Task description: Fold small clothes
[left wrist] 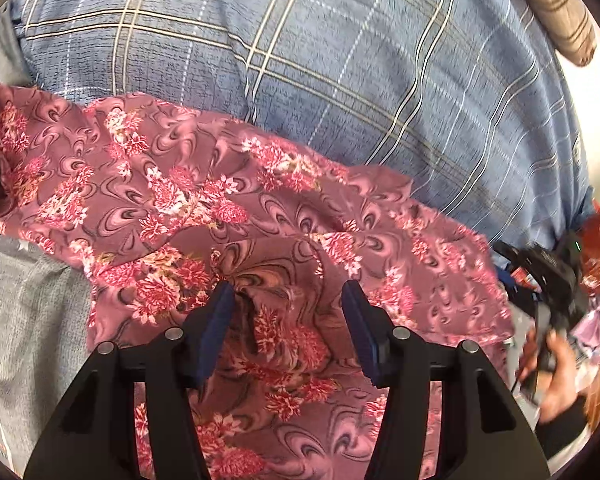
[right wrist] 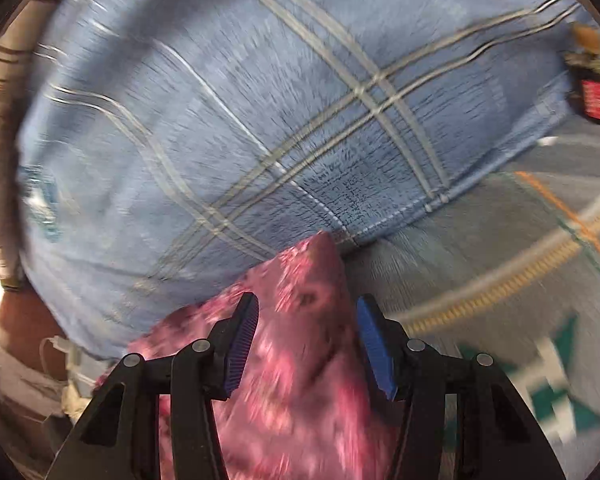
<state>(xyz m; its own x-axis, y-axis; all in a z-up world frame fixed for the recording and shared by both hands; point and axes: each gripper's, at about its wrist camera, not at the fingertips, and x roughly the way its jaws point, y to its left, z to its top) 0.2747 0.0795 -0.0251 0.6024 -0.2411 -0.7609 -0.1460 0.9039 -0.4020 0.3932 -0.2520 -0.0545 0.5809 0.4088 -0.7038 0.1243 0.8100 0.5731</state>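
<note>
Both pairs of blue-padded fingers stand wide apart and grip nothing. Between the left gripper [left wrist: 288,312] fingers spreads the rumpled pink floral garment [left wrist: 236,216], lying on a blue plaid sheet [left wrist: 340,64] over the bed. Only the left view shows a hand [left wrist: 556,372] holding the other gripper at far right. Blurred, the right gripper [right wrist: 306,334] view shows a garment corner, grey patterned bedding [right wrist: 500,240] and a dark red-labelled jar [right wrist: 598,98], contents indiscernible.

readable text: none | jar [right wrist: 598,98]: red label, print too blurred to read | blue checked cloth [left wrist: 340,60]: green-edged tag at top edge, lettering too small to make out
</note>
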